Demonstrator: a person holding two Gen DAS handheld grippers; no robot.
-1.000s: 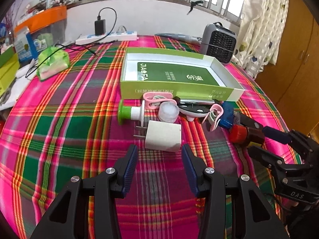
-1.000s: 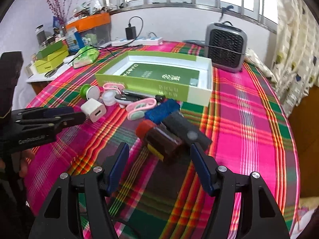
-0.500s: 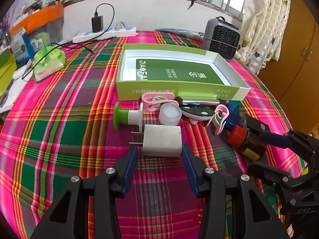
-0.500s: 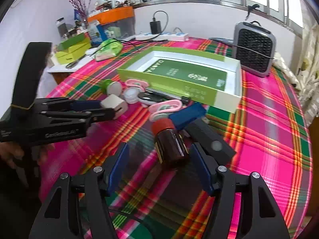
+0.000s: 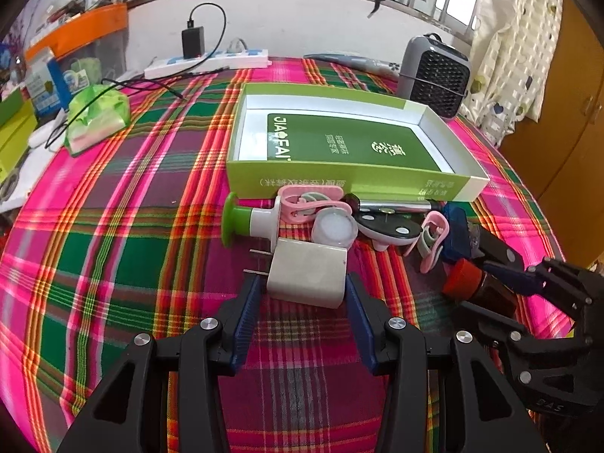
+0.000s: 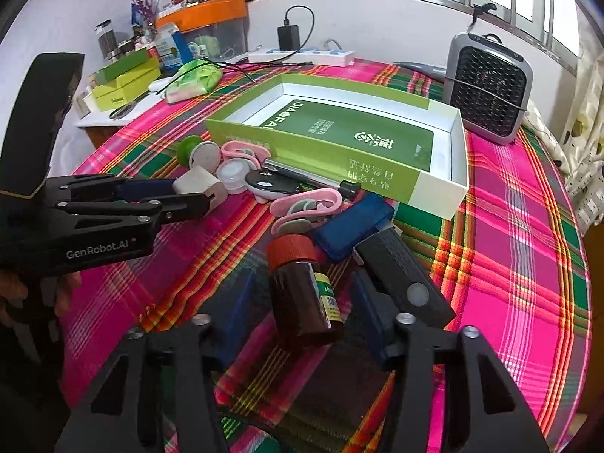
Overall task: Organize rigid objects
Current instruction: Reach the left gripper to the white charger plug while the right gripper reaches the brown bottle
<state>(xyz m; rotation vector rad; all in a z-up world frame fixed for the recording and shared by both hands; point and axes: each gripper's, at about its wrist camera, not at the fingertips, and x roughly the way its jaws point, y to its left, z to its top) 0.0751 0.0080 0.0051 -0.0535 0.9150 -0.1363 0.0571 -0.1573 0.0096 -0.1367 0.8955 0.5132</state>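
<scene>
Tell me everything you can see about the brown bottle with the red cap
The brown bottle is small, dark and see-through, glass or plastic by its look, with a ribbed red screw cap, shut, and a green and yellow label down one side. It lies on its side on the plaid tablecloth, cap pointing toward the green box. A black stick-shaped device lies close beside it. The right gripper straddles it with jaws closing; the pads do not appear to press it yet.

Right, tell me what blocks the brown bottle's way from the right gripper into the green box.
The brown bottle lies between the closing right gripper. Toward the green box lie a blue case and pink clips; lifted over them, nothing visible blocks it.
</scene>
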